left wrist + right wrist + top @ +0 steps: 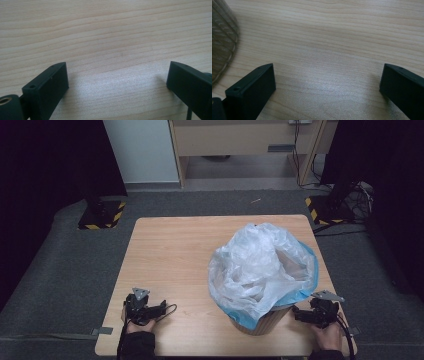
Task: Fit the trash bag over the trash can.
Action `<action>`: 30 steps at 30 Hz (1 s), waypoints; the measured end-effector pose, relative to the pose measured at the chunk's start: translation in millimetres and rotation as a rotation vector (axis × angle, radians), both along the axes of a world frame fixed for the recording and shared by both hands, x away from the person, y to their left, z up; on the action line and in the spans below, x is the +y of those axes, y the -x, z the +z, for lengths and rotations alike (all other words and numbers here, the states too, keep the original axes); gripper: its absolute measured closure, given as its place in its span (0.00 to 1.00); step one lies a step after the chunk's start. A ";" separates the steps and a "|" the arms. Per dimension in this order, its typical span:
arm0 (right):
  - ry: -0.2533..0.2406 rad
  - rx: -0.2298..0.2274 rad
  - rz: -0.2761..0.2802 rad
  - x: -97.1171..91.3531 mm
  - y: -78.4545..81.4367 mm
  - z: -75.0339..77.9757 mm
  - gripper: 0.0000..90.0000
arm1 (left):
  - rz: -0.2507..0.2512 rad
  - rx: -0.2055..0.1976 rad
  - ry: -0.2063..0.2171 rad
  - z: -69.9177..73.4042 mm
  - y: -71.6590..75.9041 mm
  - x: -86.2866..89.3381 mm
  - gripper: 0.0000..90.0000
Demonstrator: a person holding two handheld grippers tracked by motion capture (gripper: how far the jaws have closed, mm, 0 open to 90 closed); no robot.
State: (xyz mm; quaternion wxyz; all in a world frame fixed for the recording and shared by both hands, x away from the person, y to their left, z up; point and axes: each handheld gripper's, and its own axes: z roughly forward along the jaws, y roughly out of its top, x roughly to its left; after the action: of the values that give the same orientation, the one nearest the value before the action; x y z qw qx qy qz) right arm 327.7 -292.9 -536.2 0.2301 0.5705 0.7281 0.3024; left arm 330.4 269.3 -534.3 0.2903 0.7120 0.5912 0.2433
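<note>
A woven bin (262,320) stands at the table's front right, lined with a pale translucent plastic bag (260,265) that has a blue edge and bulges over its rim. My left gripper (161,309) rests low on the table's front left corner, held by a hand; its jaws stand wide apart over bare wood (117,82) with nothing between them. My right gripper (296,314) sits just right of the bin, also on the tabletop. Its jaws are spread wide over wood (327,85), empty, and the bin's ribbed wall (223,42) shows at the left edge.
The light wooden table (180,255) stands on grey carpet. Behind it are a wooden desk (240,140), two black stands with yellow-striped bases (100,215), and cables (360,195) at the right.
</note>
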 end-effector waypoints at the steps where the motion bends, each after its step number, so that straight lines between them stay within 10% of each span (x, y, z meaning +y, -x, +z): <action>1: 0.000 0.000 0.000 0.0 0.0 0.0 0.00 | 0.000 0.000 0.000 0.0 0.0 0.0 0.04; 30: 0.001 0.001 -0.011 0.1 1.1 0.1 0.00 | -0.002 0.002 0.001 -0.1 -0.2 -0.2 0.03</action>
State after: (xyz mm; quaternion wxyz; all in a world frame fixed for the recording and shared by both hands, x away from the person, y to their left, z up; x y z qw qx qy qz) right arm 326.7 -292.8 -536.1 0.2315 0.5744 0.7254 0.3004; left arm 330.7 269.1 -534.4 0.2904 0.7128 0.5908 0.2420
